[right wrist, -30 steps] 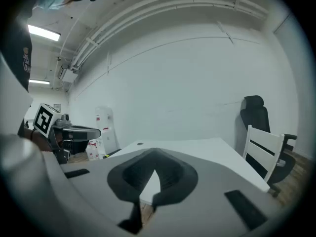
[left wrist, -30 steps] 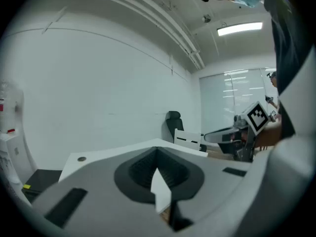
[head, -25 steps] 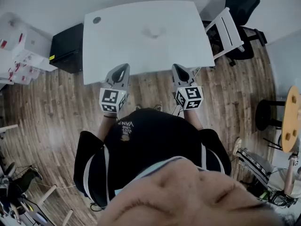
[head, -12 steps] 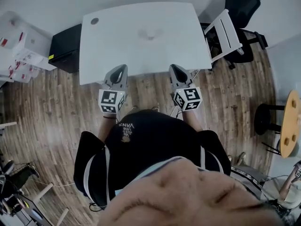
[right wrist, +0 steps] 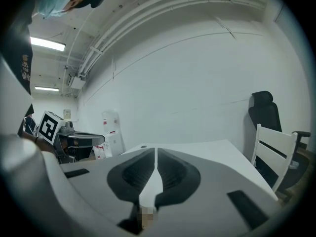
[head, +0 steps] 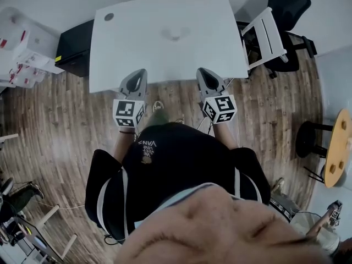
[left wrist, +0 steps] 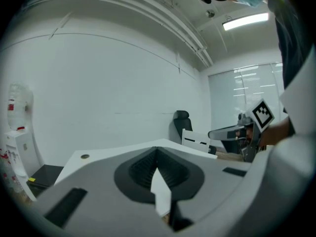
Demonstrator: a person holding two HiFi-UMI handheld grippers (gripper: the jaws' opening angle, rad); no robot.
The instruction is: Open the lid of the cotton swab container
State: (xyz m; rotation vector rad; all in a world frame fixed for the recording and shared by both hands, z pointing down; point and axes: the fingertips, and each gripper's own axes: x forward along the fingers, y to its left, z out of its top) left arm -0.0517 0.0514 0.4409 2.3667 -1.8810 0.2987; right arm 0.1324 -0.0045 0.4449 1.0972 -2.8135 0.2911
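The cotton swab container point(head: 175, 34) is a small pale shape near the middle of the white table point(head: 126, 48), seen only in the head view. My left gripper point(head: 139, 75) and right gripper point(head: 202, 72) are held side by side over the table's near edge, pointing at the table, well short of the container. In the left gripper view the left gripper point(left wrist: 157, 151) has its jaws shut with nothing between them. The right gripper point(right wrist: 155, 153) is likewise shut and empty in its own view. Neither gripper view shows the container.
A black cabinet point(head: 77, 51) stands left of the table, with white boxes point(head: 25, 48) beyond it. A white chair point(head: 265, 34) and a black office chair point(head: 289, 1) stand to the right. A black stool point(head: 308, 139) and a round wooden top point(head: 338, 147) are at far right.
Both grippers have edged forward toward the table's near edge, still shut and empty. A foot now shows on the floor between them.
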